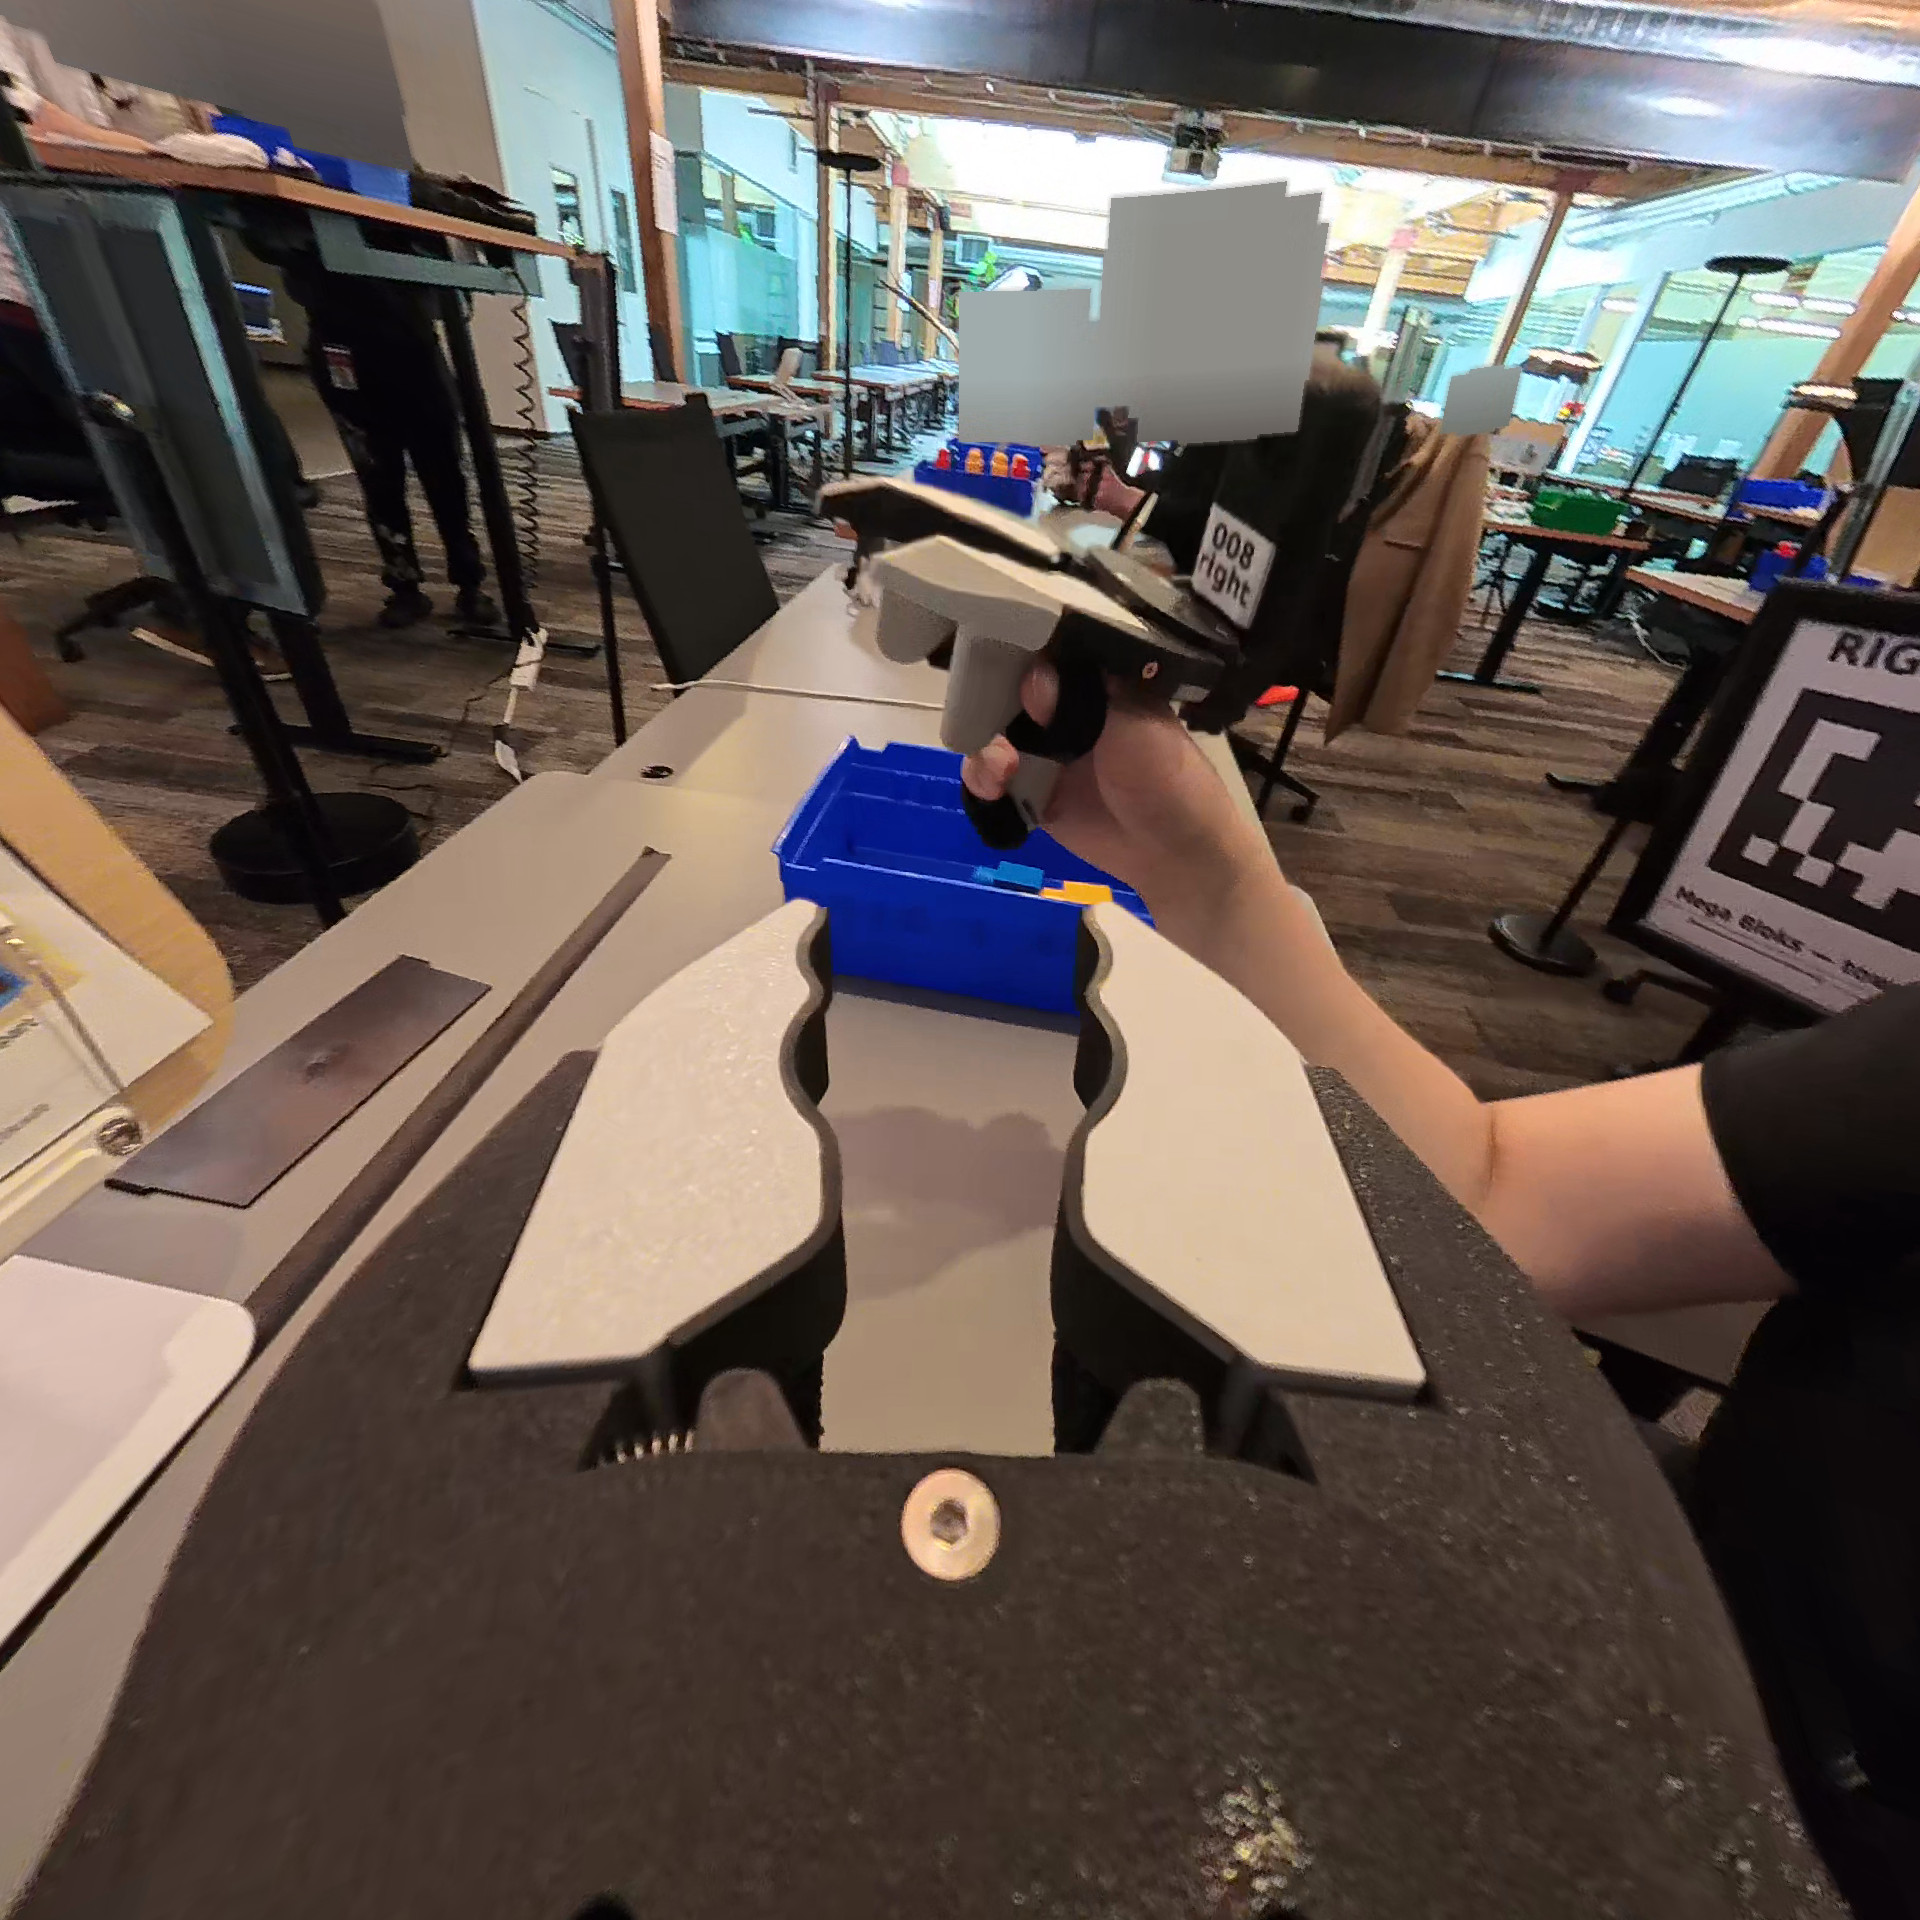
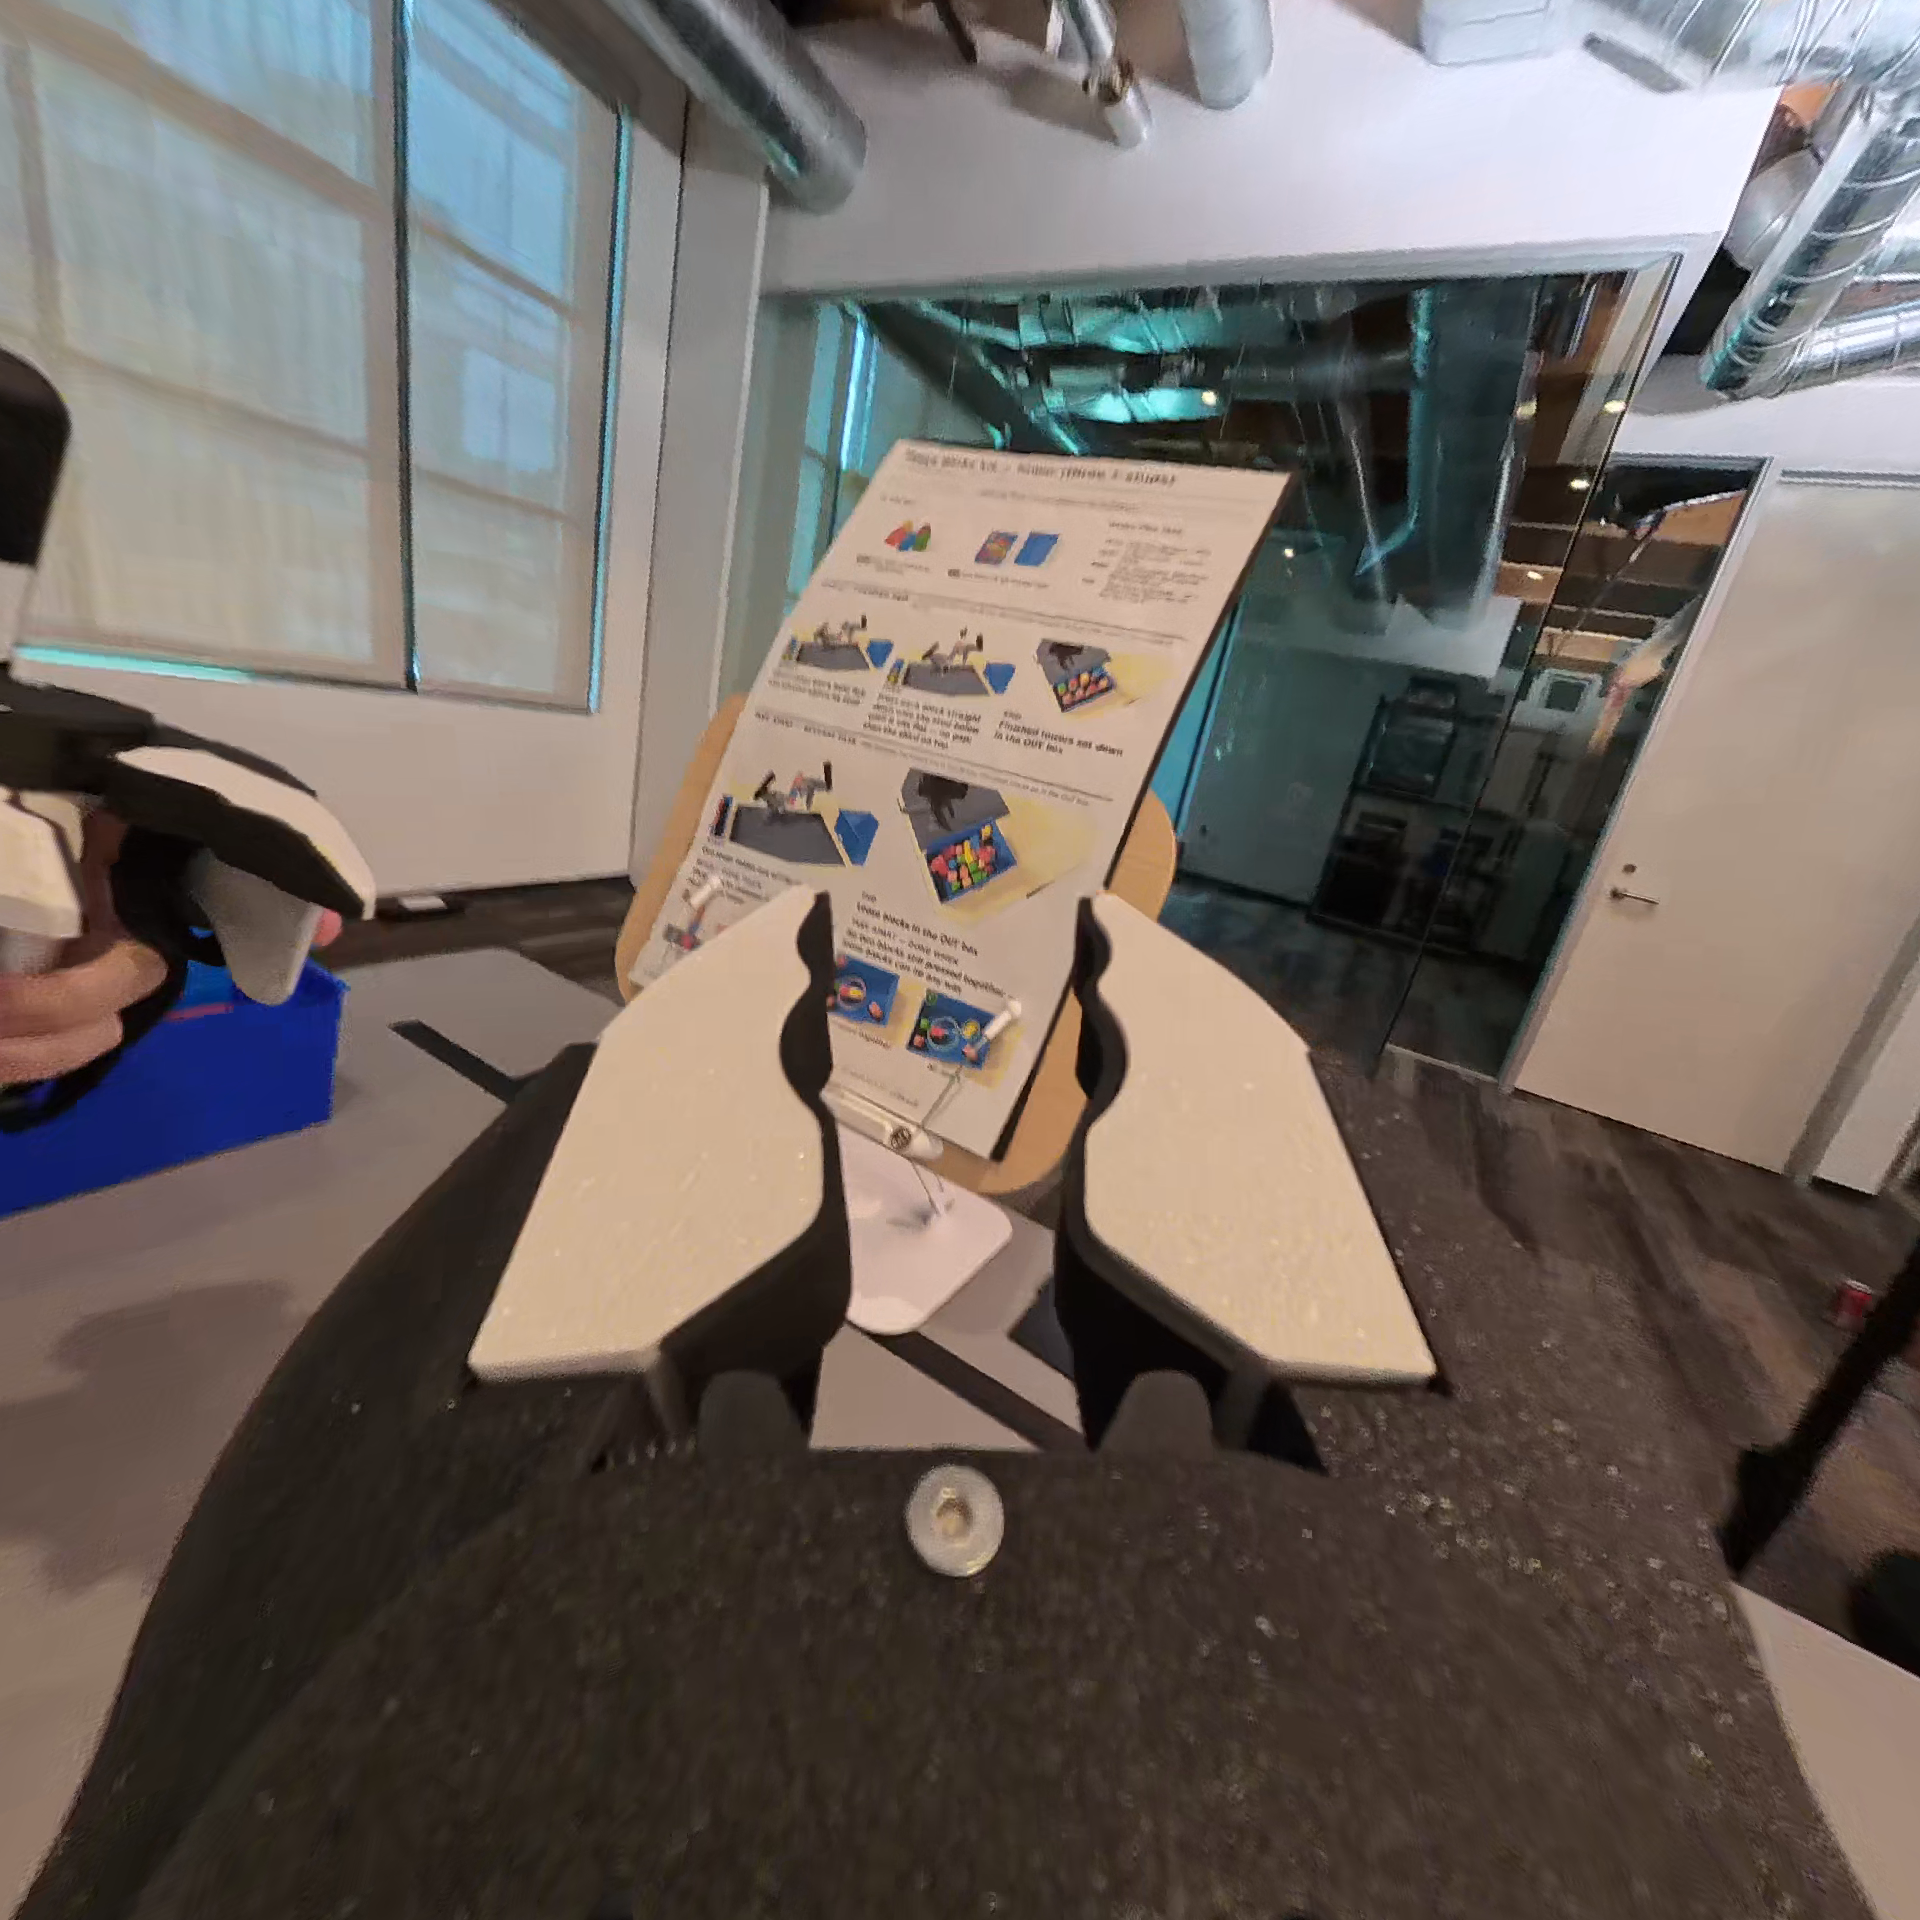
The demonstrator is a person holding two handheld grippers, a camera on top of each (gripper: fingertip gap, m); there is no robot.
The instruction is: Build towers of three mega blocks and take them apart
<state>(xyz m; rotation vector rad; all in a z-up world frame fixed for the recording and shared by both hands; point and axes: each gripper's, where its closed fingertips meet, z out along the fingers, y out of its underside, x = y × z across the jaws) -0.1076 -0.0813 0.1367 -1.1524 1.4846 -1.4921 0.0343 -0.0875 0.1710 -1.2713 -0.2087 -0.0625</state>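
Note:
A blue bin (image 1: 914, 925) stands on the grey table (image 1: 582, 883), just beyond my left gripper (image 1: 956, 935). The bin holds a blue block (image 1: 1006, 875) and an orange block (image 1: 1081, 891); the rest of its inside is hidden. My left gripper is open and empty, low over the table. A hand holds my right gripper (image 1: 862, 540) in the air above the bin, pointing left. In the right wrist view my right gripper (image 2: 954, 925) is open and empty, facing an instruction sheet (image 2: 966, 748). The left gripper (image 2: 312, 925) and the bin (image 2: 208, 1081) show at that view's left edge.
The instruction sheet stands on a white base (image 2: 925, 1257) at the table's end. A dark flat strip (image 1: 301, 1081) lies on the table to the left. A framed sign with a square marker (image 1: 1818, 810) stands to the right. A second blue bin of blocks (image 1: 982, 468) sits far back.

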